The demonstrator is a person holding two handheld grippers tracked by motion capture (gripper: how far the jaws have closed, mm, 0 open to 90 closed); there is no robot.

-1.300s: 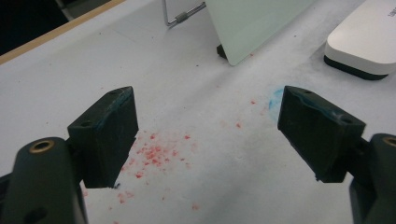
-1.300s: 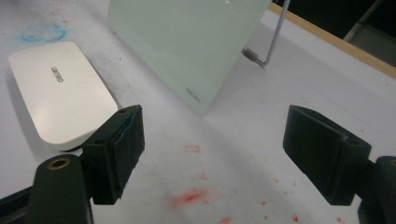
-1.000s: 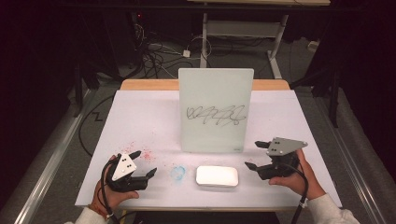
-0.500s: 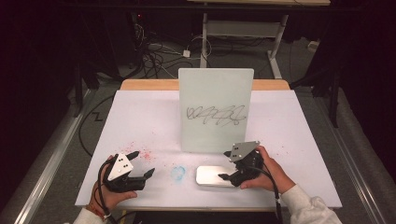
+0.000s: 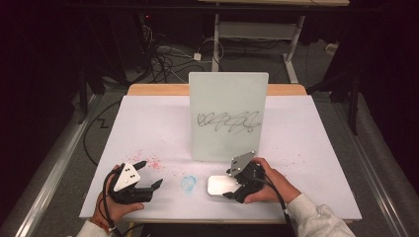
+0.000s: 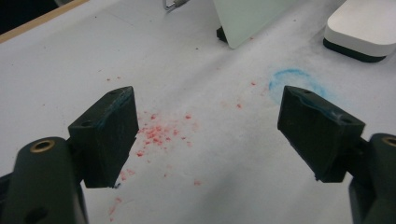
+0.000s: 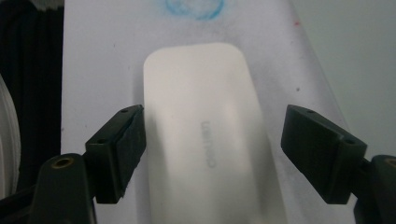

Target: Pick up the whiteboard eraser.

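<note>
A small whiteboard stands upright mid-table with a black scribble on it. In front of it lies a white eraser block. My right gripper is open, its jaws on either side of the eraser's right end, the left jaw close to its edge and the right jaw apart. My left gripper is open and empty over the table's front left, above red specks. The eraser lies to its far right.
A blue smudge ring marks the white table cover just left of the eraser. Red specks are scattered at the front left. The table's front edge is close to both hands.
My right gripper has moved left from the table's right side to the eraser and now straddles it. The left gripper has barely shifted.
</note>
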